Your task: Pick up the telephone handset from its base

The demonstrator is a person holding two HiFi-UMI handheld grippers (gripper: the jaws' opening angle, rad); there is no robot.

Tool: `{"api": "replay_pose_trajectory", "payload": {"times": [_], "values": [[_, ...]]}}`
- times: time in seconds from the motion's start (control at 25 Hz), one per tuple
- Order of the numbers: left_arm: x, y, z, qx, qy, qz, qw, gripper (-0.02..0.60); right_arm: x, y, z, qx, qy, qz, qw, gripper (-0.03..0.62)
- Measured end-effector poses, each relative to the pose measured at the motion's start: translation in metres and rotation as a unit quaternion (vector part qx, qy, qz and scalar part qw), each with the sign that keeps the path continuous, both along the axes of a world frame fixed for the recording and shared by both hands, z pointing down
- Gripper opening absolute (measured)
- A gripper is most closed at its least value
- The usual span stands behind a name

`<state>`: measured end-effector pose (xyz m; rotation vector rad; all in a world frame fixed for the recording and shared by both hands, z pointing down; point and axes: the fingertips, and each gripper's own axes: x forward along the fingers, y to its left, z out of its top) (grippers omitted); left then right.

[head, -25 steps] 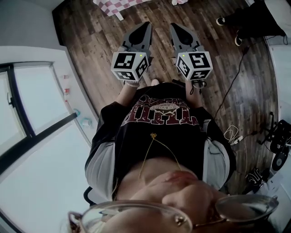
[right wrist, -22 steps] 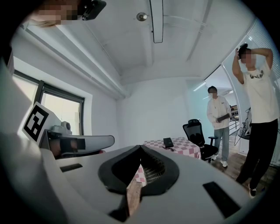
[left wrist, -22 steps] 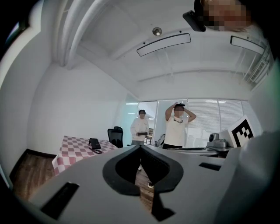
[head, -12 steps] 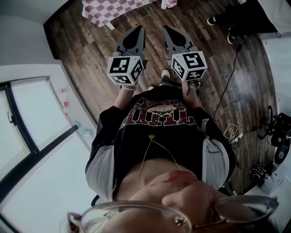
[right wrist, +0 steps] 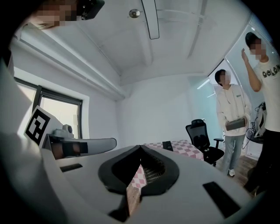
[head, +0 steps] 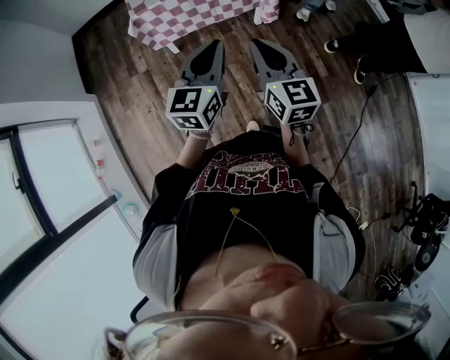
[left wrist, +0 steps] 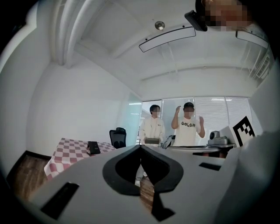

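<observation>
Head view: the left gripper (head: 213,45) and right gripper (head: 257,43) point side by side toward a checkered surface (head: 183,15). Left gripper view: the fingers (left wrist: 111,175) are pressed together and empty, and the dark telephone (left wrist: 93,147) lies on that surface beyond and left of their tips. Right gripper view: the fingers are likewise closed on nothing, with the telephone (right wrist: 167,145) beyond, just right of the tips.

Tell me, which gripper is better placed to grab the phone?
Probably right. The right gripper points almost straight at the phone; for the left gripper it sits off to the side. Both are shut and far from the checkered table.
</observation>
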<state>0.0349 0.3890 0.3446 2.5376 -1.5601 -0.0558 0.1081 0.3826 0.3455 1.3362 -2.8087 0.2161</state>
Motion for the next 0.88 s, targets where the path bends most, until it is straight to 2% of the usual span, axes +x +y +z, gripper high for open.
{"api": "replay_pose_trajectory", "payload": {"times": [0.36, 0.64, 0.88], "values": [[0.03, -0.038, 0.001, -0.002, 0.0, -0.027, 0.9996, 0.009, 0.031, -0.041, 0.003, -0.004, -0.004, -0.025, 1.0, 0.017], [0.053, -0.049, 0.009, -0.006, 0.004, -0.051, 0.9987, 0.009, 0.056, -0.056, 0.013, -0.007, 0.001, -0.041, 0.999, 0.017], [0.052, -0.056, 0.018, -0.015, 0.002, -0.066, 0.9977, 0.009, 0.054, -0.067, 0.022, -0.016, -0.002, -0.059, 0.998, 0.017]]}}
